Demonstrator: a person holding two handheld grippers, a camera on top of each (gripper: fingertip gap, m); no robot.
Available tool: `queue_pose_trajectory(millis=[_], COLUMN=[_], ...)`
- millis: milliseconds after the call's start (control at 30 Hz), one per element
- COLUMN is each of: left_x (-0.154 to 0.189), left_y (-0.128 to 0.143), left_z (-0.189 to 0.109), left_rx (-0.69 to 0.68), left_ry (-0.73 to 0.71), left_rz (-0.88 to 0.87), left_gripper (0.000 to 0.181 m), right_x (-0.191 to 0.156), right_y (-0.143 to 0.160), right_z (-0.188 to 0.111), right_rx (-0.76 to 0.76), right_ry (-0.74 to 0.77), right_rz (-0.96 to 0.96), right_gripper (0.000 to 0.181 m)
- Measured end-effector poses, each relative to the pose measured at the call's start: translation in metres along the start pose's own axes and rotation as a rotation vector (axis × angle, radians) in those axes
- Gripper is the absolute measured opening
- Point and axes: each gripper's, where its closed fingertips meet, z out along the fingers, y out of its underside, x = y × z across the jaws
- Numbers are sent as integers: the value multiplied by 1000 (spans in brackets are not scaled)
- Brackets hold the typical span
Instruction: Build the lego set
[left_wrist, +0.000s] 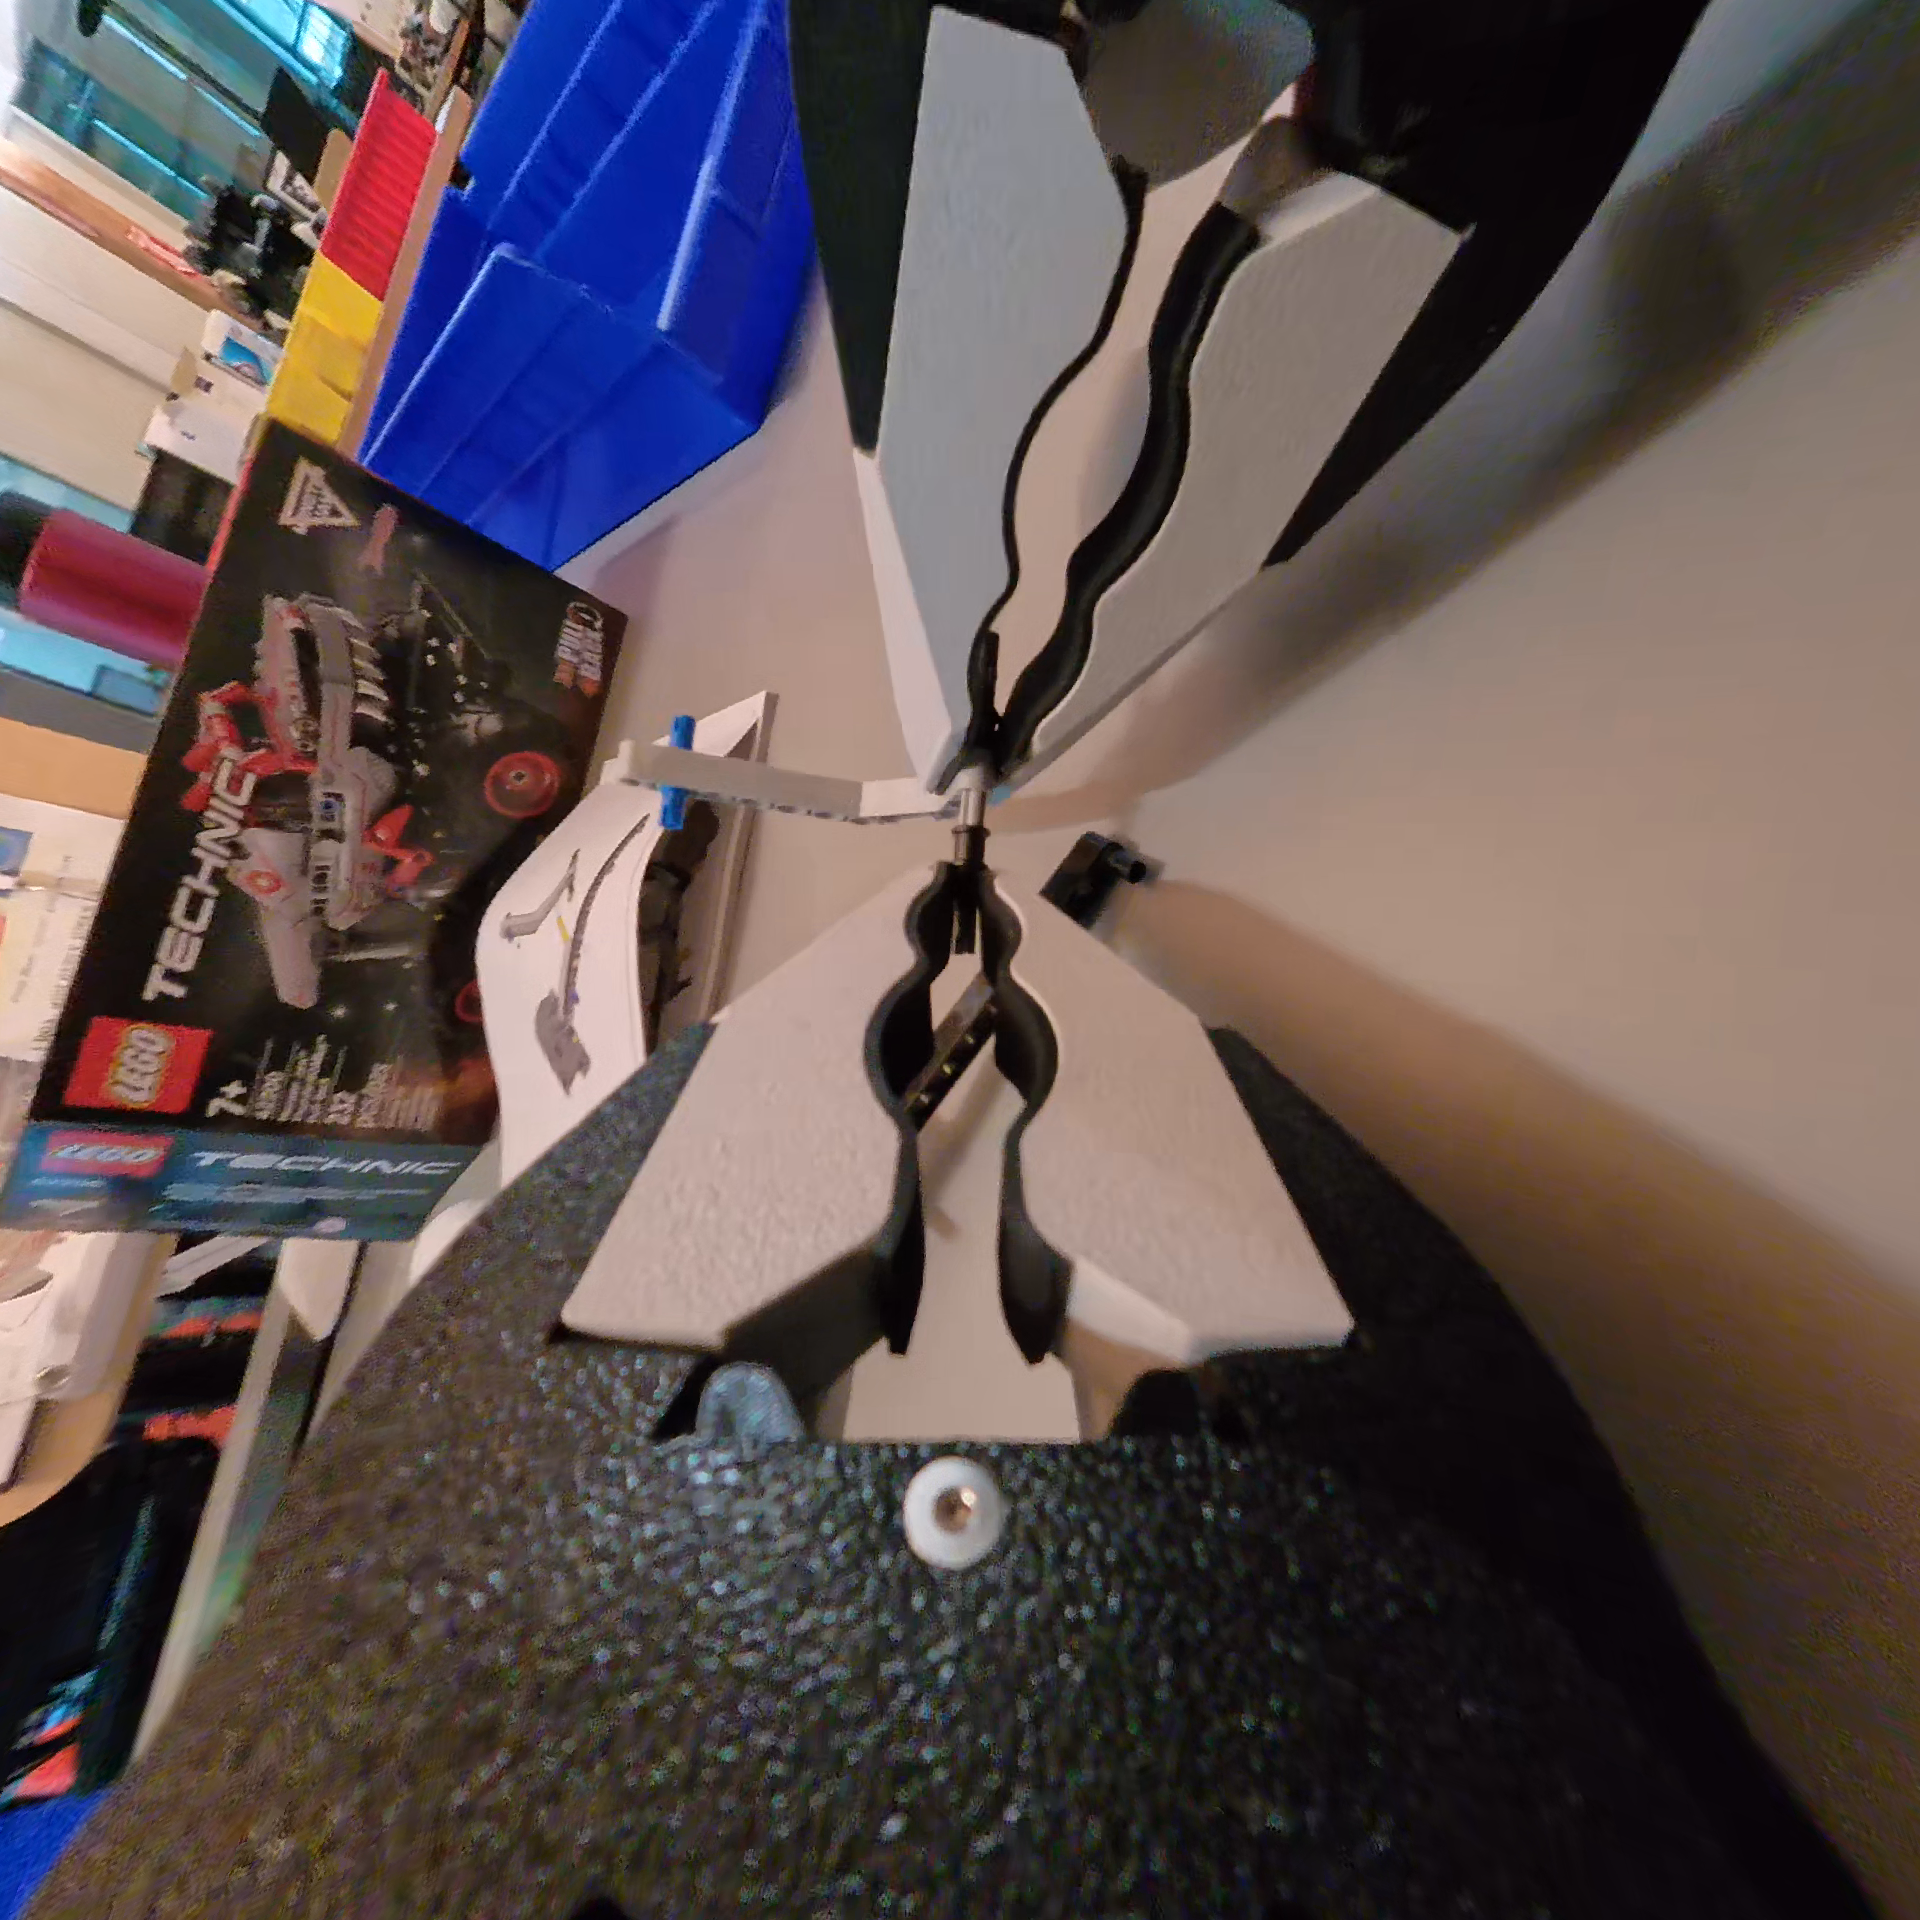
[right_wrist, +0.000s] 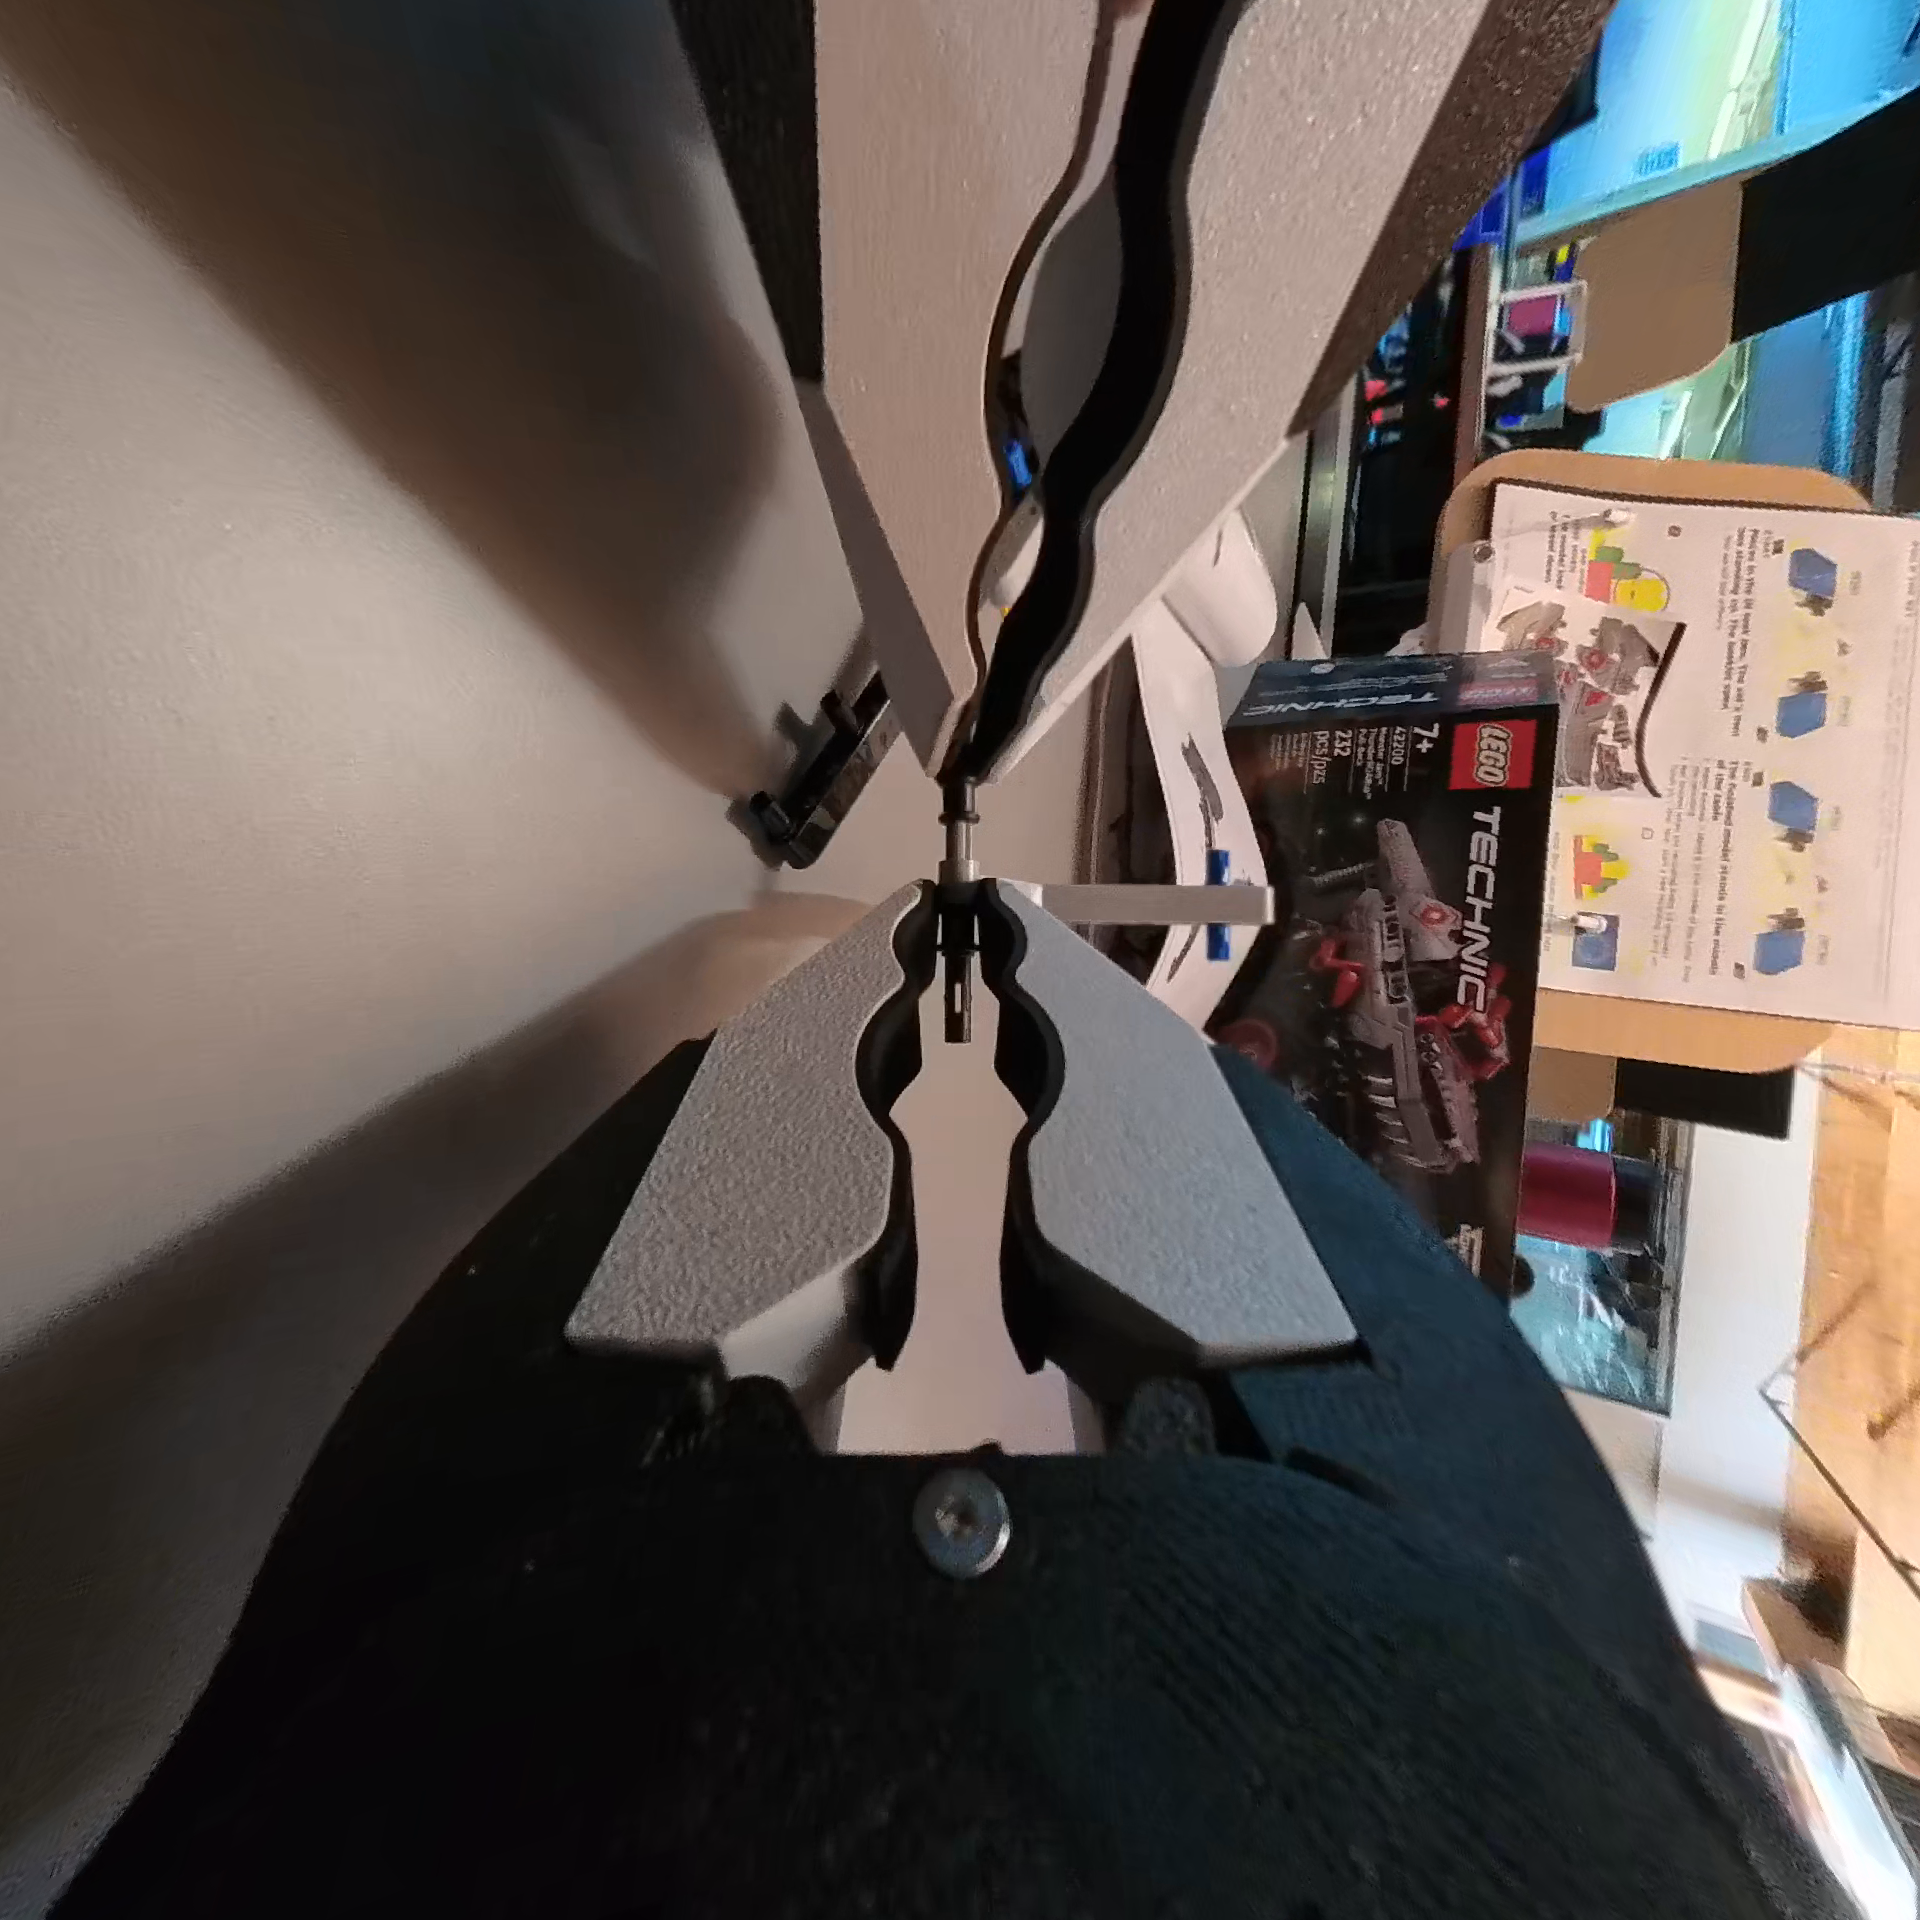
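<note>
The set box stands upright on the desk, so most building remains. My left gripper clenches a black pin; my right gripper clenches the grey beam, tips meeting mid-air, joining them.
</note>
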Motion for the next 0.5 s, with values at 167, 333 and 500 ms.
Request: queue_pose_trajectory(millis=[167,333,500], left_x=[0,-3,-3], left_y=[-3,-4,-2], left_z=[-4,-4,-2], left_rx=[66,58,-11], left_ry=[7,-64,-72], left_rz=[53,214,322], left_gripper=[2,2,2], right_x=[-2,-2,0], right_y=[-5,-6,-1], right_z=[-1,-1,2], right_rx=[73,61,-83], right_ry=[-72,-137,-66], right_rz=[144,264,76], right_gripper=[5,5,5])
